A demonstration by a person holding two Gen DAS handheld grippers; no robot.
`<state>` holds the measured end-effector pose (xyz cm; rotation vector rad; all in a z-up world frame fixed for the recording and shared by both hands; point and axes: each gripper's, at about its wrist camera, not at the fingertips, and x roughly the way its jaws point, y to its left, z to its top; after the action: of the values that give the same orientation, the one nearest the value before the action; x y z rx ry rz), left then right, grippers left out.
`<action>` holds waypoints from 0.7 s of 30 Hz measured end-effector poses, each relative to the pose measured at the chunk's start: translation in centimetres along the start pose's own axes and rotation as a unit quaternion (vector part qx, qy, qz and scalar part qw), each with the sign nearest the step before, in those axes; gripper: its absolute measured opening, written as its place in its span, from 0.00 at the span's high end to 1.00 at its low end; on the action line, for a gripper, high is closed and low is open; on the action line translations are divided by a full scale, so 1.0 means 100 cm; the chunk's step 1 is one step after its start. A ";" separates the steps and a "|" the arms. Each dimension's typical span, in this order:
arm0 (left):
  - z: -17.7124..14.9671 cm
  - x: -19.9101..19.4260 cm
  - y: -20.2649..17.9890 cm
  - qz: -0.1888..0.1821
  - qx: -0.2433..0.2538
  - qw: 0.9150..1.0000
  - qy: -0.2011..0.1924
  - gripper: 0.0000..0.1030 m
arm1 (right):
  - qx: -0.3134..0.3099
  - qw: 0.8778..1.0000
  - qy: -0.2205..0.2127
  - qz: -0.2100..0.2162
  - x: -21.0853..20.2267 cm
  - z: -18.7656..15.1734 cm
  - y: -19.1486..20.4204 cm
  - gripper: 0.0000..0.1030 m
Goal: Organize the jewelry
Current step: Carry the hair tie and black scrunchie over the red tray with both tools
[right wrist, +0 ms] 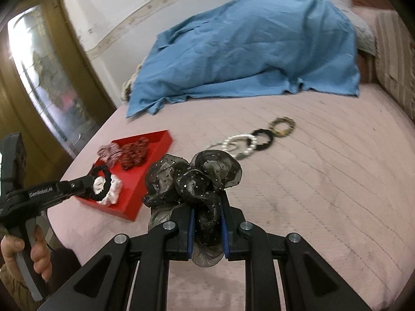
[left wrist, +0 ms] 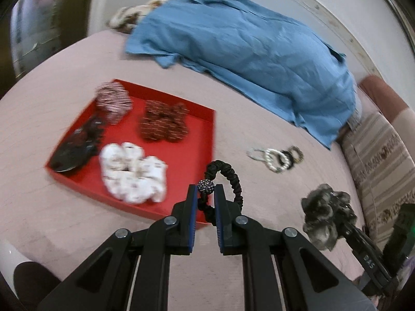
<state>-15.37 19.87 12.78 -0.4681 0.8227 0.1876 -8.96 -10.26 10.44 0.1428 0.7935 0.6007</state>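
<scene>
While both grippers hang above the pink bed cover, the scene reads as follows:

Left gripper (left wrist: 206, 194): fingers narrow, clamped on a black ruched hair tie (left wrist: 233, 181) at its beaded ball (left wrist: 206, 187); the loop stands up past the fingertips; held over the near right corner of the red tray; seen from the right wrist it lies at the left of frame (right wrist: 89, 181), a hand (right wrist: 26, 254) on its grip.

Right gripper (right wrist: 207, 202): fingers narrow, pinching a sheer dark scrunchie (right wrist: 194, 178) with small studs; the fabric bunches out above and below the pads; held above the bed, just right of the tray; visible from the left wrist at lower right (left wrist: 326, 215).

Red tray (left wrist: 205, 119): on the bed cover (right wrist: 311, 207) toward its left edge; holds a white scrunchie (left wrist: 132, 173) at the near side, a dark red patterned scrunchie (left wrist: 163, 123) in the middle, a pink-and-black striped scrunchie (left wrist: 112, 101) at the far corner, and a dark item (left wrist: 77, 147) along the left wall, too blurred to identify.

Bracelets (right wrist: 256, 140): a row of pearl, black and gold-toned rings lying on the cover, well apart from the tray, toward the right.

Blue cloth (right wrist: 246, 51): draped over a mound at the far edge of the bed.
</scene>
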 end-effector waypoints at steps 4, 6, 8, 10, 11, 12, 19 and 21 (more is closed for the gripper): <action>0.002 -0.012 0.026 0.007 -0.023 1.000 -0.012 0.88 | -0.028 1.000 0.005 0.010 0.002 0.002 0.025 0.83; 0.002 -0.015 0.037 0.010 -0.033 0.999 -0.016 0.88 | -0.042 0.999 0.008 0.016 0.005 0.003 0.039 0.83; 0.001 -0.016 0.046 0.011 -0.042 0.999 -0.018 0.88 | -0.053 0.998 0.011 0.020 0.007 0.004 0.048 0.83; 0.001 -0.018 0.056 0.012 -0.052 0.998 -0.021 0.88 | -0.064 0.997 0.015 0.025 0.011 0.005 0.059 0.83; 0.001 -0.018 0.060 0.012 -0.056 0.998 -0.022 0.88 | -0.070 0.997 0.018 0.027 0.013 0.005 0.065 0.83; 0.001 -0.019 0.065 0.012 -0.060 0.998 -0.023 0.88 | -0.076 0.996 0.020 0.030 0.015 0.006 0.071 0.83; 0.000 -0.016 0.092 0.024 -0.077 0.996 -0.028 0.88 | -0.112 0.992 0.039 0.044 0.034 0.009 0.106 0.83; 0.004 -0.013 0.099 0.018 -0.084 0.996 -0.026 0.88 | -0.122 0.990 0.047 0.049 0.043 0.009 0.117 0.83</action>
<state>-19.38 28.85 10.73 -0.6047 0.7672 0.3027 -11.30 1.89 12.41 -0.0728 0.8007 0.7973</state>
